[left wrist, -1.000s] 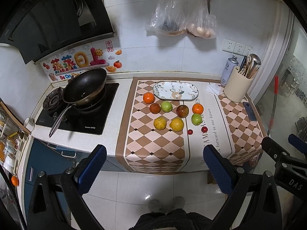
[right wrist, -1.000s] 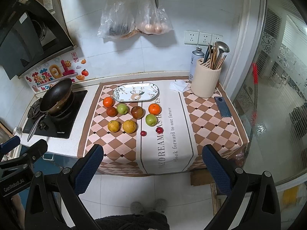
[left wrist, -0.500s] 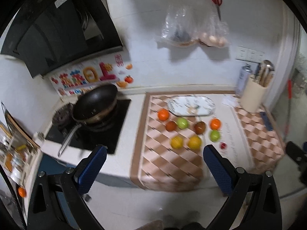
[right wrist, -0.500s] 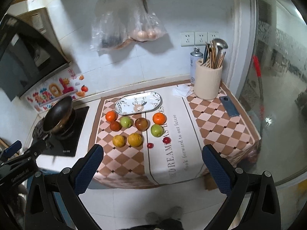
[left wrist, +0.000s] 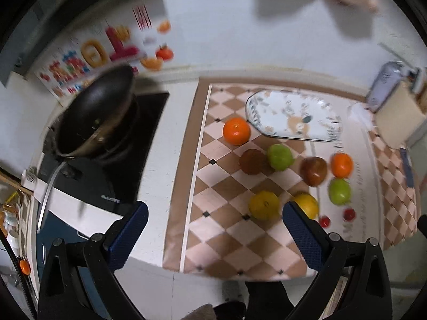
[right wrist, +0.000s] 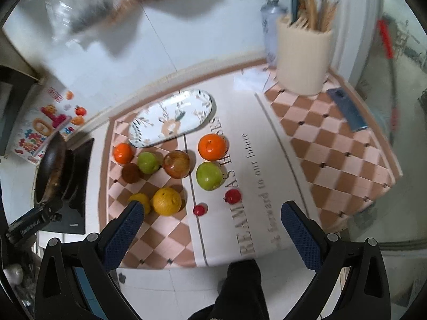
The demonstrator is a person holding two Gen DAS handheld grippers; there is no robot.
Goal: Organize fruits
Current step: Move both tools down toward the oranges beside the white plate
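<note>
Counter mat [right wrist: 333, 144]: platter [right wrist: 170, 118] lay at the rear, fruit cluster [right wrist: 176, 165] directly in front of it, two small berries [right wrist: 200, 209] nearest the front edge. Utensil holder [right wrist: 304, 58] stood at rear right, spray can [right wrist: 269, 26] behind it, phone [right wrist: 347, 109] just right. Left of the mat: stove [left wrist: 106, 165] with wok [left wrist: 96, 112] on it.

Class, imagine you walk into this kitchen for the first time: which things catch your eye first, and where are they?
A cluster of bright fruit lies loose on the checked mat, oranges, green and yellow ones, in front of an empty patterned plate. To the left a black wok sits on the stove. Both open grippers, left gripper and right gripper, hover near the counter edge.
</note>
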